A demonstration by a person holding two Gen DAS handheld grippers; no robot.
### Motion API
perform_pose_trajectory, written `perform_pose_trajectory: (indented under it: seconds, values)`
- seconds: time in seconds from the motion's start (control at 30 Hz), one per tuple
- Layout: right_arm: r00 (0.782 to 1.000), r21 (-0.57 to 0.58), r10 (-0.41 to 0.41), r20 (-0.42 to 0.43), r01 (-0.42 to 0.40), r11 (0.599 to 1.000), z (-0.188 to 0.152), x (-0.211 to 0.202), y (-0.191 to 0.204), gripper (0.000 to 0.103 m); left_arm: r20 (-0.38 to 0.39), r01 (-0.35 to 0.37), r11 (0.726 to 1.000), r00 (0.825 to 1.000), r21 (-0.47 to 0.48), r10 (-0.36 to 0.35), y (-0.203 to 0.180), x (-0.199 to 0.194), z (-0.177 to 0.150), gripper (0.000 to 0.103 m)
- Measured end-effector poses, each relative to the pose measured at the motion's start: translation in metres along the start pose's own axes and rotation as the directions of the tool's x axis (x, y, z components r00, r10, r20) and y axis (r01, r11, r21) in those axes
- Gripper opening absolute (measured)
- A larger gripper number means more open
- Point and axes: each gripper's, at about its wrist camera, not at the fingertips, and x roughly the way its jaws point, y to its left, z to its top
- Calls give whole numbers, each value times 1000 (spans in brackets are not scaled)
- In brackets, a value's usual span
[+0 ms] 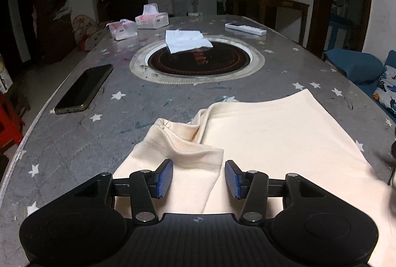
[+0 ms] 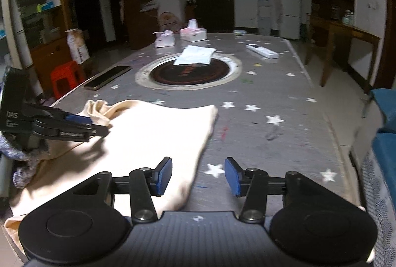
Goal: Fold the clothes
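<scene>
A cream garment (image 1: 267, 133) lies flat on the near end of the grey star-patterned table (image 1: 104, 133), with a folded-over sleeve (image 1: 188, 145) at its left side. My left gripper (image 1: 198, 177) is open and empty, jaws either side of the sleeve's hem, just above the cloth. In the right wrist view the same garment (image 2: 148, 133) lies at left. My right gripper (image 2: 198, 176) is open and empty over the garment's right edge. The left gripper (image 2: 96, 129) shows there at the far left, over the sleeve.
A black phone (image 1: 84, 88) lies at the table's left edge. A round hotplate inset (image 1: 198, 61) sits mid-table with a white cloth (image 1: 188, 40) on it. Tissue boxes (image 1: 151, 19) and a white remote (image 1: 245, 28) are at the far end. A blue sofa (image 2: 386, 133) stands at right.
</scene>
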Motion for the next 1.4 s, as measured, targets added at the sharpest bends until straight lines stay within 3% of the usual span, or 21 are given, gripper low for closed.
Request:
perform_pose_trajectory:
  seconds: [0.13,0.33,0.43,0.63,0.77,0.97,1.17,1.3,1.4]
  values:
    - [1000,-18,24,-12,-24,1000,2,12,8,48,7,25,999,1000,-43,-24,14,-6,0,18]
    - [999,-26,33,-23,-34,999,6,22,12,48,65,15,992,998,-129,-7,46,-36,-3,11]
    - [999,-30,38,-25,-38,999,8,24,13,48,100,6,979,995,-204,15,69,-57,-8,10]
    - [998,-34,42,-38,-43,998,7,29,15,48,127,-96,937,981,-336,146,119,-106,-32,10]
    - [998,-35,44,-50,-46,998,6,33,15,49,72,-186,894,970,-408,234,151,-129,-59,10]
    - [997,-38,41,-62,-43,998,3,33,16,49,-17,-270,847,955,-459,296,175,-152,-97,10]
    - [996,-55,43,-73,-47,997,1,32,19,50,-72,-362,784,922,-504,379,194,-163,-117,14]
    - [997,-59,44,-62,-48,997,3,27,21,54,-70,-401,766,902,-503,426,198,-170,-117,16]
    - [997,-61,44,-58,-47,997,4,26,20,55,-83,-448,737,876,-506,475,203,-173,-116,33]
